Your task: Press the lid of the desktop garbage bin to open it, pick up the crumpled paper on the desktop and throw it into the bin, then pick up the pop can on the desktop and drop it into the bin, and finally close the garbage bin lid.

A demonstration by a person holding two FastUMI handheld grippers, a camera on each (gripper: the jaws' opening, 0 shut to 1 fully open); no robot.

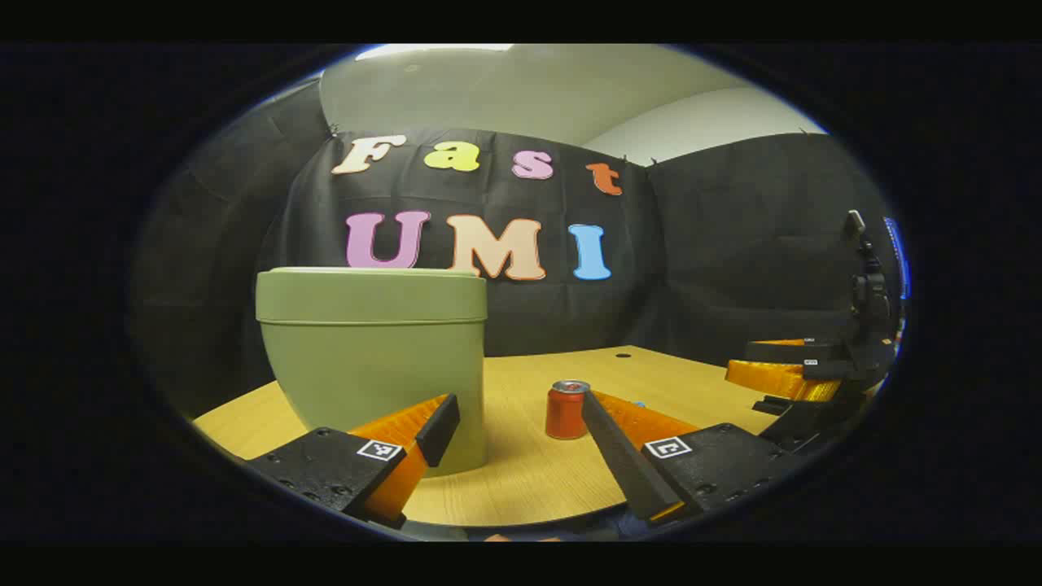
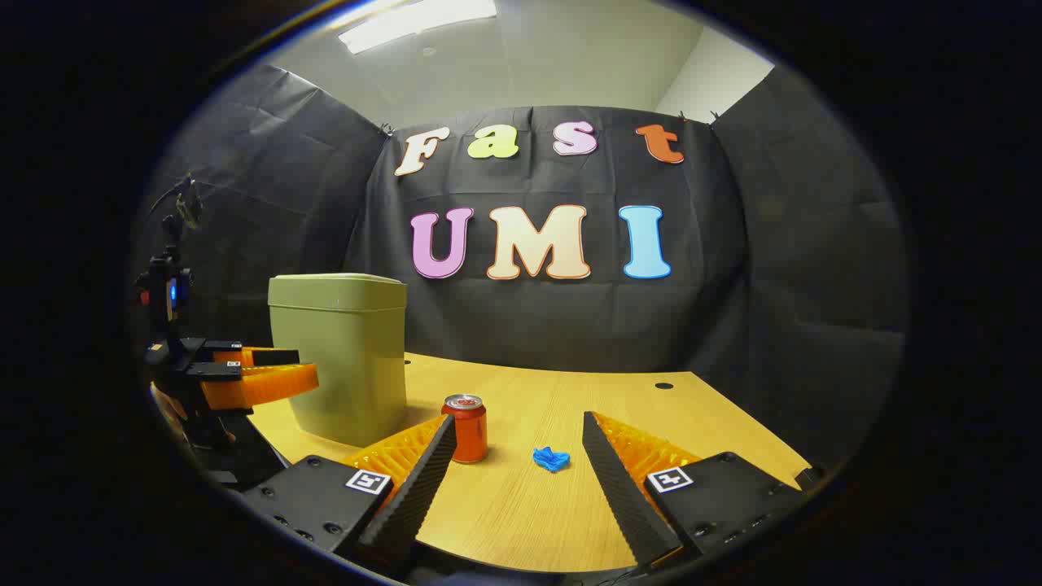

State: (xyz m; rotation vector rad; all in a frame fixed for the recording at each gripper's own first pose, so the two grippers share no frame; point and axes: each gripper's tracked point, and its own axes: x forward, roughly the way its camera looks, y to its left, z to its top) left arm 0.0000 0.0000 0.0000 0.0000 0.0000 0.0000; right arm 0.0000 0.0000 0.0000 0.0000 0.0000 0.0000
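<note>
Your garbage bin (image 1: pixel 372 358) is a pale green, rounded container with its lid (image 1: pixel 370 295) down flat; it stands left of centre in the left gripper view, close ahead of the left claw (image 1: pixel 521 427), and at centre left in the right gripper view (image 2: pixel 340 358). The pop can (image 2: pixel 466 428) is red with a silver top, upright, low in the middle of the right gripper view, just right of the bin and apart from it. The crumpled paper (image 2: pixel 551 458) is a small blue wad lying on the counter (image 2: pixel 570 407) a little right of the can, between the fingers of your right claw (image 2: pixel 519 464). Both claws are spread wide and hold nothing. The left claw also appears at the left edge of the right gripper view, beside the bin. The counter is light wood grain with a small dark hole (image 2: pixel 663 385) near its far edge. Black cloth (image 2: pixel 773 268) walls the booth; above it are a pale ceiling and a light panel (image 2: pixel 419 20).
</note>
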